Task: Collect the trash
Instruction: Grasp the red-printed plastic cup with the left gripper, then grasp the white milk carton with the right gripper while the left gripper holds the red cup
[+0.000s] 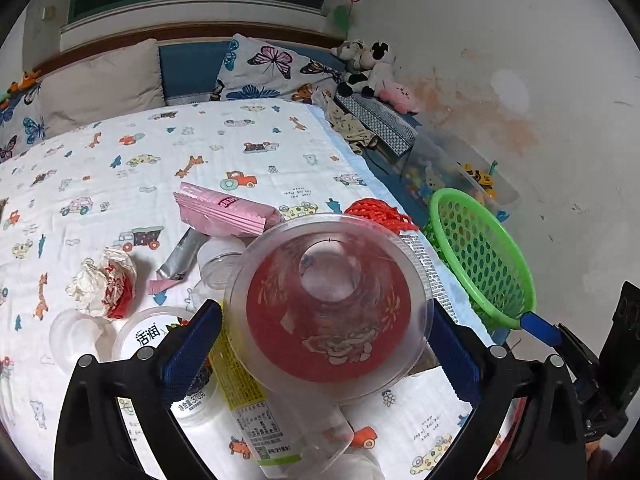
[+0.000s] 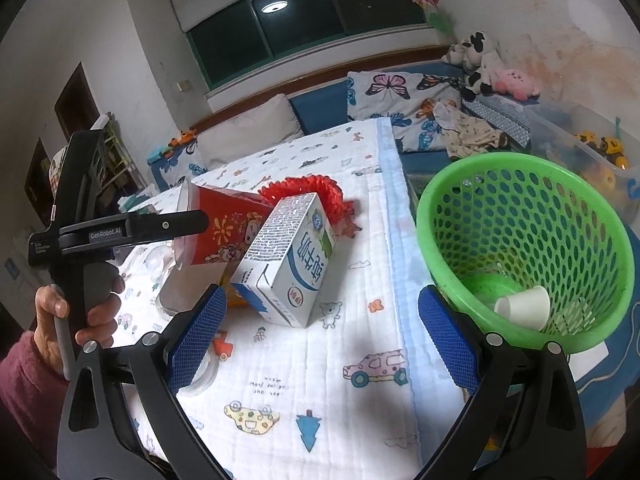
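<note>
Left wrist view: the left tool (image 1: 326, 340) clamps a clear plastic cup (image 1: 330, 308) with a red printed liner, lifted above the bed's right edge. The smooth wall could slip from the pads, since only the rim sides are pinched. Beneath it lie a clear bottle (image 1: 288, 428), a yogurt tub (image 1: 150, 338) and crumpled paper (image 1: 102, 284).

Right wrist view: the right tool (image 2: 322, 334) gapes, holding nothing. The green basket (image 2: 520, 240) stands just past the bed's right edge; a milk carton (image 2: 290, 266) lies between cup and basket and may be knocked.
</note>
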Available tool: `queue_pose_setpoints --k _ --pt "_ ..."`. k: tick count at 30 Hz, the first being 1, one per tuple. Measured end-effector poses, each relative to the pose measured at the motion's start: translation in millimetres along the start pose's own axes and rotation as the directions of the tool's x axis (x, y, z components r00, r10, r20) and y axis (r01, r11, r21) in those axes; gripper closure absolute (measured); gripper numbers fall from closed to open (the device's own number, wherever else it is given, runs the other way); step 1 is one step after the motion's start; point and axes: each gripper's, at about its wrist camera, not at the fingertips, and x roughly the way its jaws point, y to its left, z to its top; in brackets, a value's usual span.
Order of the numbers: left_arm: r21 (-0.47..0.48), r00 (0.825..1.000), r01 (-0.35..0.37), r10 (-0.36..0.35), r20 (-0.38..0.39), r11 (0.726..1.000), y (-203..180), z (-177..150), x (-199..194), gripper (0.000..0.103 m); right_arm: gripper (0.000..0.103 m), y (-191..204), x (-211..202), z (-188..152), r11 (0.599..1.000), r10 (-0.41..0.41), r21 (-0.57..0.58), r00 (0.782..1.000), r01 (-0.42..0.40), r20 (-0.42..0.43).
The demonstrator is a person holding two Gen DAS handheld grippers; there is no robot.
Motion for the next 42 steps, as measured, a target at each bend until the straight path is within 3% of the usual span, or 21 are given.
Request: queue_pose_setpoints --k 9,12,23,29,37,42 --pt "0.032 1.000 0.011 -0.011 0.024 0.999 -3 -2 4 0.007 0.007 3 18 2 1.000 0.002 -0.014 1.000 -0.002 -0.031" --pt "0.040 0.999 0.016 -0.017 0.045 0.999 -5 1 2 0.014 0.007 7 24 3 1.000 -0.002 -0.030 0.999 0.001 -0.041" --pt "0.048 0.993 0.012 -0.018 0.117 0.999 -7 11 -26 0.015 0.013 19 40 22 0.998 0.017 -0.059 0.998 -0.020 -0.058" --pt "0.030 0.989 0.018 -0.022 0.145 0.999 -2 16 -48 0.015 0.020 27 66 42 0.998 0.023 -0.060 0.995 -0.029 -0.100" --pt "0.036 0.985 0.020 -0.026 0.169 0.999 4 19 -66 0.015 0.026 31 115 66 0.997 -0.039 -0.067 0.979 0.026 -0.199" --pt "0.031 0.986 0.019 -0.024 0.166 0.999 7 17 -69 0.015 0.044 23 134 72 0.998 -0.048 -0.045 0.963 0.037 -0.265"
